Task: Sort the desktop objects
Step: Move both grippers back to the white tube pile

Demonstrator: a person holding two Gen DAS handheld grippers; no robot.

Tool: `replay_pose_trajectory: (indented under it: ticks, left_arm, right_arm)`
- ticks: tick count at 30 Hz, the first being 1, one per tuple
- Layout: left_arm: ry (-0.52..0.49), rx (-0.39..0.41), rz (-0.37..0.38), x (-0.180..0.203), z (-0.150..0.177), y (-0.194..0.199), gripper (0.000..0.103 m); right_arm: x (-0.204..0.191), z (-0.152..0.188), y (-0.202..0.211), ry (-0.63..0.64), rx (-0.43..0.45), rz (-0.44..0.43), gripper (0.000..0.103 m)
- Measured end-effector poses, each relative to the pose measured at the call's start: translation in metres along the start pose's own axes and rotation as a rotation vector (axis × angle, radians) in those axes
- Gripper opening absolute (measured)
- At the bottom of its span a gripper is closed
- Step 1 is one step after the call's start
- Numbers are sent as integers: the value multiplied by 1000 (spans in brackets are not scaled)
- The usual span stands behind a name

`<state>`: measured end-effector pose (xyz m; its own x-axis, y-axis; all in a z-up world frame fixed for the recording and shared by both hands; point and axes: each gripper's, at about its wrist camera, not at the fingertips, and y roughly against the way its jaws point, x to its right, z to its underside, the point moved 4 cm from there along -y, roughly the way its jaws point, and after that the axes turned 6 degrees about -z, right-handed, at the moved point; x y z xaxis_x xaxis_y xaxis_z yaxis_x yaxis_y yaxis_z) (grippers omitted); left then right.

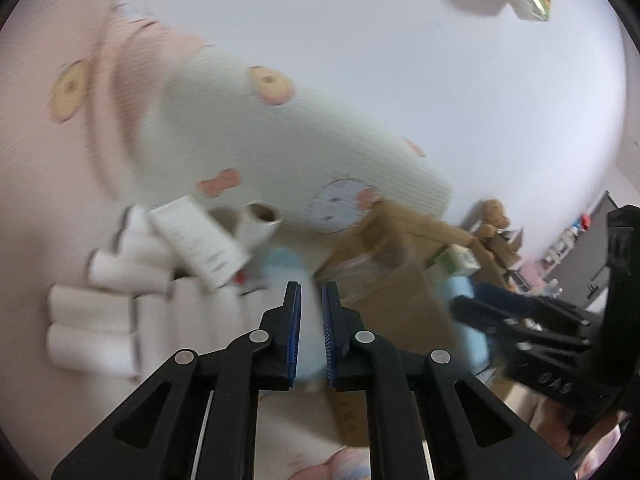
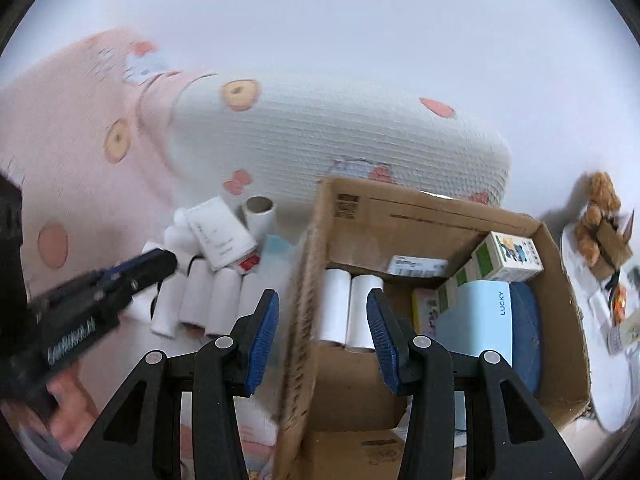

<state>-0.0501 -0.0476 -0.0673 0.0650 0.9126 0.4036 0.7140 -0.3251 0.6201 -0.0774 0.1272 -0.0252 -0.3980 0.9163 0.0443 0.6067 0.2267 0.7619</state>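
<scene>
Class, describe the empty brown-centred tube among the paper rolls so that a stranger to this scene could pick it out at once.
Start at the open cardboard box, then look just left of it to the heap of white paper rolls on the table. At the heap's far edge stands the empty tube. Unlike the full rolls, its open brown cardboard mouth faces up and it is hollow.
</scene>
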Motion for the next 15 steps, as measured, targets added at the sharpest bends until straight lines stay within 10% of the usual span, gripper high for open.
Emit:
replay_pose_trajectory:
  ticks: [6,15]
  left_arm:
    - [29,-5,-174,-52,34,8,12]
    - [132,7,-208,-96,52,16,21]
  right_arm:
    - [-22,-1,12,73,61,63,42]
    - [-85,5,-2,142,82,-171,42]
